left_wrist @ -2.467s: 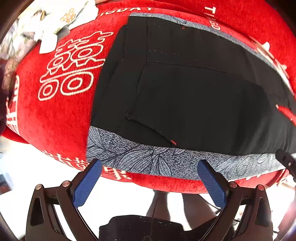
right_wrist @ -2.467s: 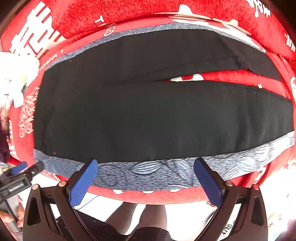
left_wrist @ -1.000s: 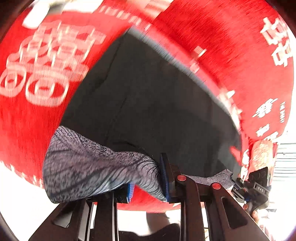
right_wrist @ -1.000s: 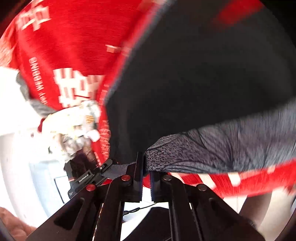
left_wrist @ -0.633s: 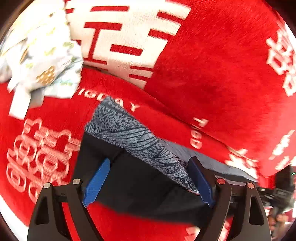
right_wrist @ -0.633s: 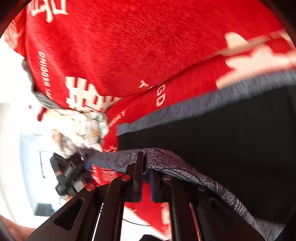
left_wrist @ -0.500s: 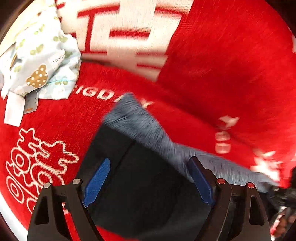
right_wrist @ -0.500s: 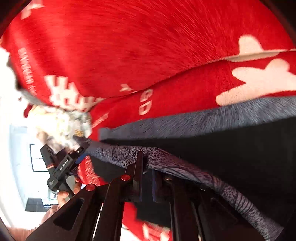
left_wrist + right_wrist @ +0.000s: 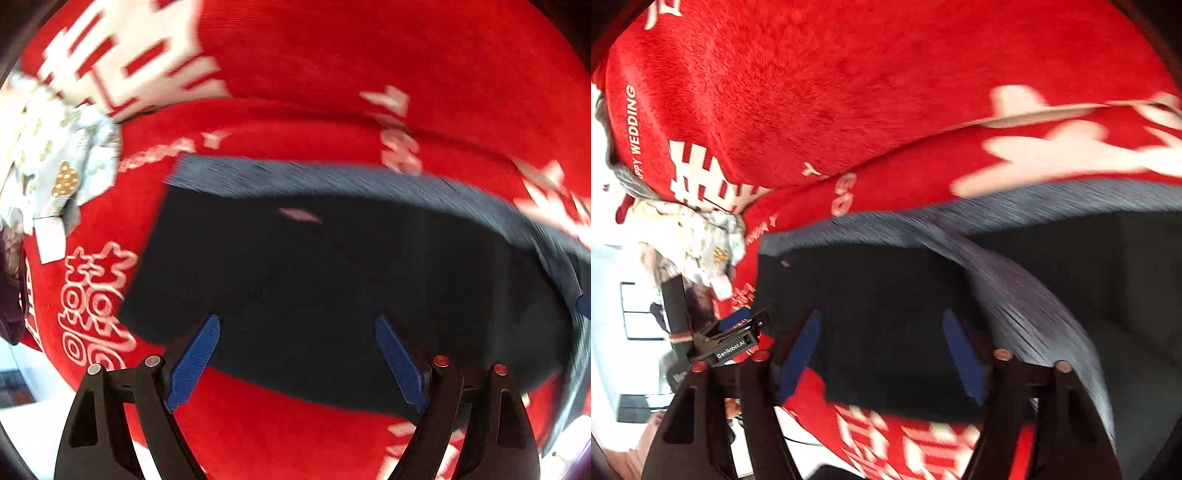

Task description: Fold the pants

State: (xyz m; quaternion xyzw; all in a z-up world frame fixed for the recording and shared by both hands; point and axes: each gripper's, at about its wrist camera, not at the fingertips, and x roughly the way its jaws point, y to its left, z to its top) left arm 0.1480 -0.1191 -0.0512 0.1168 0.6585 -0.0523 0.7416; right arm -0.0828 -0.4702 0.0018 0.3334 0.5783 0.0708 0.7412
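On the red cover (image 9: pixel 303 424) the pants (image 9: pixel 332 280) lay spread flat, black side up, with a grey band (image 9: pixel 332 177) running along their far edge. White characters were printed on the cover to the left of the pants and beyond them, and both views were smeared by motion blur.

Over the near edge of the pants the left gripper (image 9: pixel 297 347) stood with its jaws wide apart, blue pads (image 9: pixel 192 358) facing each other and nothing between them. Its left pad sat above the near left corner of the pants, its right pad above black cloth.

Further right, the right gripper (image 9: pixel 882 350) also had its jaws spread and held nothing. A fold of the grey band (image 9: pixel 1027 295) curved down from the far edge past its right finger, lying loose over the black cloth; whether it touched the finger I could not tell. The left gripper (image 9: pixel 731 339) showed at the left of that view, beside the near left corner of the pants (image 9: pixel 886 288).

At the far left, a pale patterned cloth (image 9: pixel 55 166) lay crumpled on the cover, apart from the pants.
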